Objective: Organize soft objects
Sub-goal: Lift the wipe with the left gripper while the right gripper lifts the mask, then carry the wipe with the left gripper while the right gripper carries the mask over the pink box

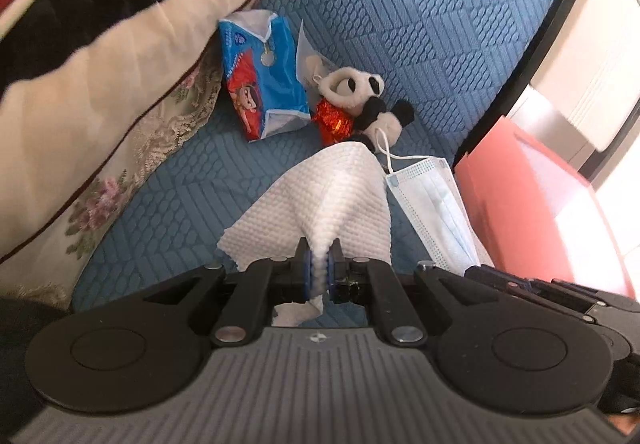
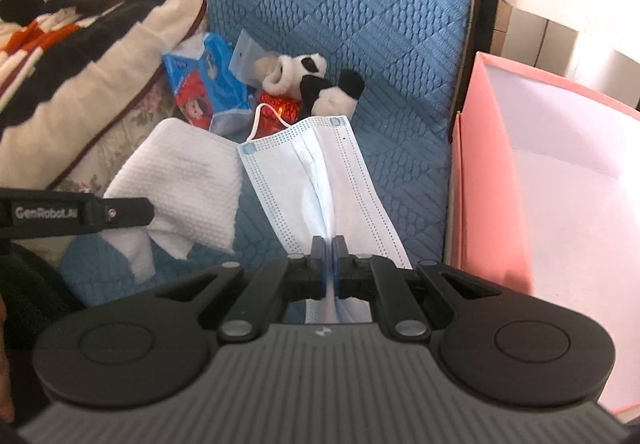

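The left gripper (image 1: 319,271) is clamped on a bunched fold of the white textured cloth (image 1: 320,196), which is draped above the blue quilted seat (image 1: 168,212); the right gripper (image 2: 329,264) is closed on the pleated middle of the blue face mask (image 2: 320,180), just beside the cloth; the pink open box (image 2: 560,204) is set against the seat's right edge, its interior unobstructed; the panda plush (image 1: 360,100) and tissue pack (image 1: 264,84) are lodged at the seat back, beside the striped blanket (image 2: 80,24); open seat surface is left between mask and box wall.
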The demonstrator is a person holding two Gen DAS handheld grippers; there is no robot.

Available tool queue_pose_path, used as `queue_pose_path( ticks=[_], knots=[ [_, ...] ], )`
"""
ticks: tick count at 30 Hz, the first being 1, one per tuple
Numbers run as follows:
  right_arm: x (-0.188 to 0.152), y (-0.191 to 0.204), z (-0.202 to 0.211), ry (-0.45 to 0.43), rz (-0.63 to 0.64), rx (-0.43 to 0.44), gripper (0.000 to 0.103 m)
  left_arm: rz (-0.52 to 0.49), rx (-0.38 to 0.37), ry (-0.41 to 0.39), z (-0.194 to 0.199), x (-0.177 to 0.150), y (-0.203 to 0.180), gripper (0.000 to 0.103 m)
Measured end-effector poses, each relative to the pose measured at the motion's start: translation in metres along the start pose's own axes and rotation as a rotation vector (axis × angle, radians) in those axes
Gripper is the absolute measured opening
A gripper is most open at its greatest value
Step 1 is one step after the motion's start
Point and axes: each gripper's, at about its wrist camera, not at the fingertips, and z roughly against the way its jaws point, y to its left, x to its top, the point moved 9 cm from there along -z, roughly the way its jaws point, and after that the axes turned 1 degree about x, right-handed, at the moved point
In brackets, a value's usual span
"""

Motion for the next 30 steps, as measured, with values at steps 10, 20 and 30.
queue_pose_path(
  ticks=[10,20,30],
  knots=[
    [0.015,-0.009,0.040,-0.015,-0.031,0.006,0.007,0.022,-0.022,-0.016,0.032,0.009,-0.017,0.009],
    [0.055,-0.045,0.095,-0.076,-0.080,-0.003,0.007,-0.002,-0.069,-0.020,0.061,0.031,-0.061,0.010],
    [0.091,-0.080,0.143,-0.135,-0.088,-0.025,0.007,-0.020,-0.131,-0.034,0.086,0.060,-0.115,0.010]
  ],
)
